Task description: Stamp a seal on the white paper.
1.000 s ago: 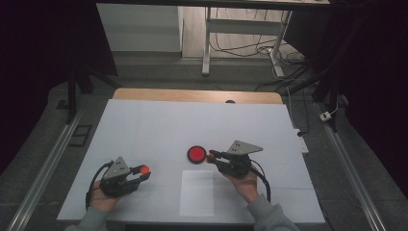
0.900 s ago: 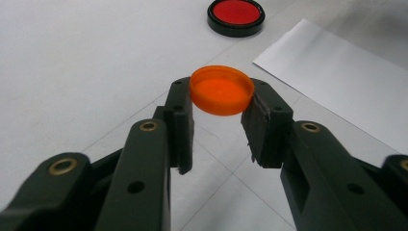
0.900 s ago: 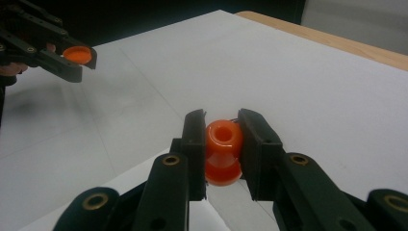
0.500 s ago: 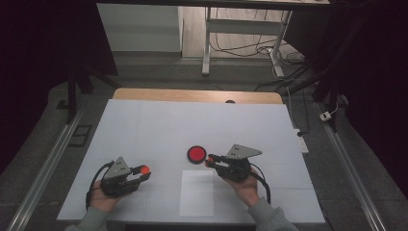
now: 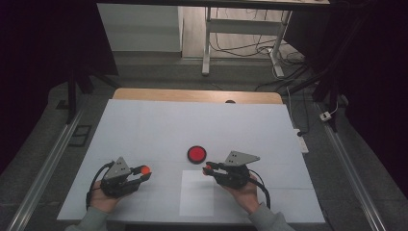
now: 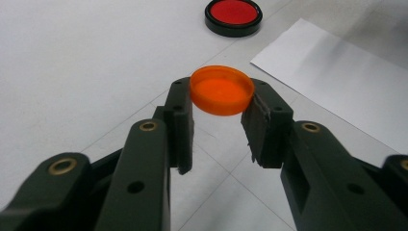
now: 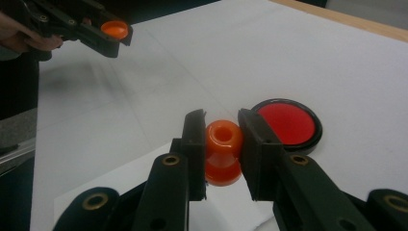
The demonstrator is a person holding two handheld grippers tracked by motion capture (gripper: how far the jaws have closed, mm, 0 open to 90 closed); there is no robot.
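Both pick-ups look done. The left gripper (image 6: 216, 118) is closed on an orange cap (image 6: 222, 90), pinched by its rim between the jaw tips, hollow side facing up and back toward that gripper's camera. The right gripper (image 7: 221, 144) is clamped on a small orange bottle (image 7: 223, 151), gripped at its neck with the open mouth pointing up and forward along the jaws.

What seems to remain is bringing the two together and fitting the cap onto the bottle's mouth; they are well apart, so that step has not begun. From the right gripper, the cap sits far off to the upper left, held in the other gripper above the surface (image 5: 159, 125). In the high view the left gripper (image 5: 144, 173) and the right gripper (image 5: 208, 169) face each other across a gap.

A red disc in a black rim (image 7: 287, 123) lies on the surface just beyond and to the right of the right gripper's jaws, untouched. A white sheet (image 5: 196, 192) lies flat below the gap, nearer the right gripper.
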